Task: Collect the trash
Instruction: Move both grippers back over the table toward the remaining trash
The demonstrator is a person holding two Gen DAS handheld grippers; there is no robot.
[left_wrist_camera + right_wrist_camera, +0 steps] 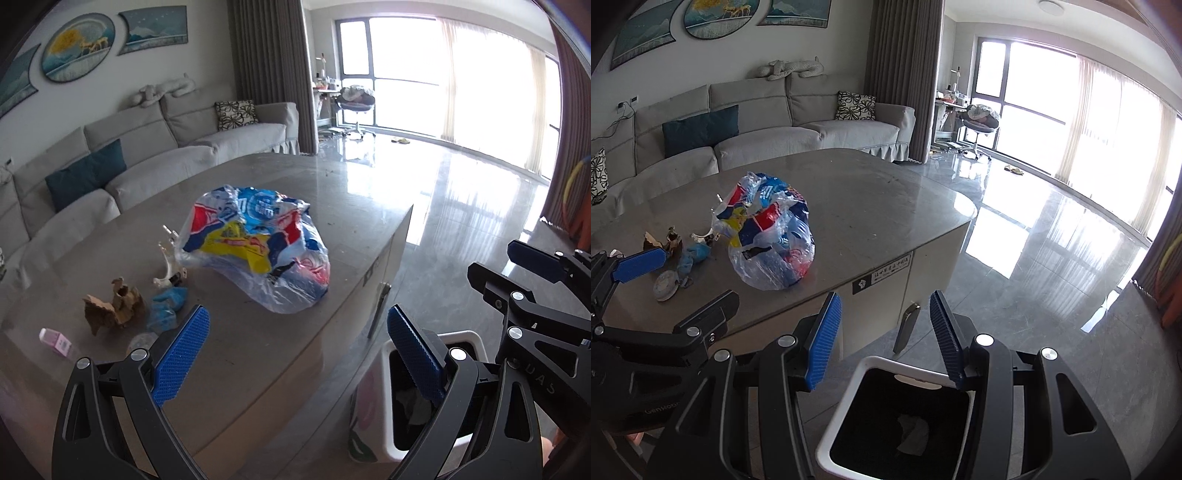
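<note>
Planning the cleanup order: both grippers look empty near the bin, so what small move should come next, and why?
Probably reach the left gripper toward the crumpled colourful plastic bag on the grey stone table. Both the left and the right gripper are open and empty, the white trash bin already holds scrap, and the bag is the largest piece left.

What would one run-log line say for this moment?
left gripper: open, empty | right gripper: open, empty, above bin | plastic bag and scraps: on table | bin: crumpled paper inside
</note>
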